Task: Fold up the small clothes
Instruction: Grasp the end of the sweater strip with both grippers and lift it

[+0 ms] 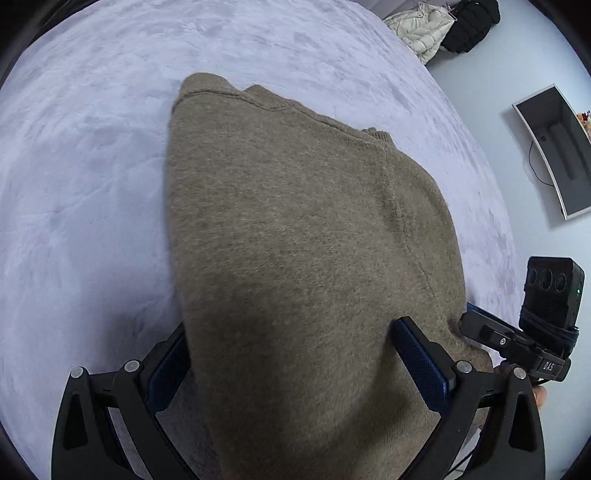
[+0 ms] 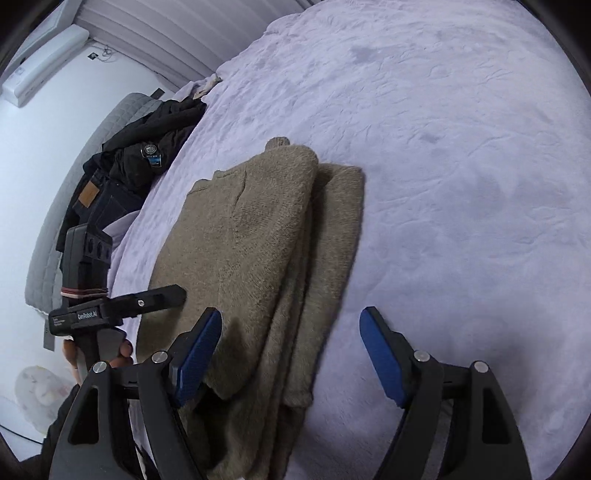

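Observation:
A brown knit sweater (image 1: 295, 229) lies partly folded on a lavender bedspread (image 1: 92, 166). In the left wrist view its near end drapes between the two blue-padded fingers of my left gripper (image 1: 291, 354), whose jaws stand wide apart around the cloth without pinching it. In the right wrist view the sweater (image 2: 266, 236) shows stacked folded layers with a sleeve along its right side. My right gripper (image 2: 291, 339) is open, jaws wide, hovering over the sweater's near edge. The other gripper's body (image 2: 88, 291) is at the left.
Dark clothes and jeans (image 2: 129, 170) are piled at the bed's left edge near a grey quilted headboard. A cream jacket (image 1: 421, 29) and a black jacket (image 1: 469, 22) lie beyond the bed. A monitor (image 1: 554, 147) stands at the right. The bedspread (image 2: 461, 166) stretches wide to the right.

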Motion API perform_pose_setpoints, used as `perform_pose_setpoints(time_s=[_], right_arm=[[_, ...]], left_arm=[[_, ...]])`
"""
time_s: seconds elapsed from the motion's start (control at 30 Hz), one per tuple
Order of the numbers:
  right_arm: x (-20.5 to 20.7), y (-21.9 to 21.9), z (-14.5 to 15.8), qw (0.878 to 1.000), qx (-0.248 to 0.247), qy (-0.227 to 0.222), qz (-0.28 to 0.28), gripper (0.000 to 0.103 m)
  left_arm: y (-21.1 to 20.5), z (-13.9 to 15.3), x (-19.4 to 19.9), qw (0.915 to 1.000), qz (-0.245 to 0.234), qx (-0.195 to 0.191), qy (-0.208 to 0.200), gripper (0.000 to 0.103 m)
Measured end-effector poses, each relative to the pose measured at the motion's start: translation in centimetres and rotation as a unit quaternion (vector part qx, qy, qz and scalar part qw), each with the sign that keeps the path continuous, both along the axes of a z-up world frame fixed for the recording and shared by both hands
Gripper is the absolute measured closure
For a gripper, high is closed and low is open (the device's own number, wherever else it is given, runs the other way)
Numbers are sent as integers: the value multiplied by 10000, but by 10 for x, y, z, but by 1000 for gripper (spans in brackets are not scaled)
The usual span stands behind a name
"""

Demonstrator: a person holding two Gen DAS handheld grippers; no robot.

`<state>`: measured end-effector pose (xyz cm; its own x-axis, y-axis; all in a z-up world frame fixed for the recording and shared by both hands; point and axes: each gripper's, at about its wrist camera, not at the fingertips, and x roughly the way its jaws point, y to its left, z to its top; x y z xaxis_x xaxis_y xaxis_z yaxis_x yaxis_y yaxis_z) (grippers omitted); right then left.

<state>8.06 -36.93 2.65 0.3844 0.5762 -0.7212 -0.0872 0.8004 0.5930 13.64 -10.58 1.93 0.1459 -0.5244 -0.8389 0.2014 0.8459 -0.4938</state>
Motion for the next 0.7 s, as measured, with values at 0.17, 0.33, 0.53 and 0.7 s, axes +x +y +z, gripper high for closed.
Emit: perform_pose_setpoints(time_s=[0.17,0.33,0.53,0.7], right_arm=[[19,26,-16,9996,133,51,237,22],[18,48,-14,9989,-225,-292,294,45],[6,75,15,9944,-696,-675,409,62],[-15,91,47,9891,-895,-1054,514,62]], left_arm=[[-3,-8,8,9998,-107,-160,65,0],[-6,2,0,9991,-307,18,-305,35],[-8,32,-19,9961,-377,363,-709,54],[-2,61,-44,9924,-383,573,-1018,54]])
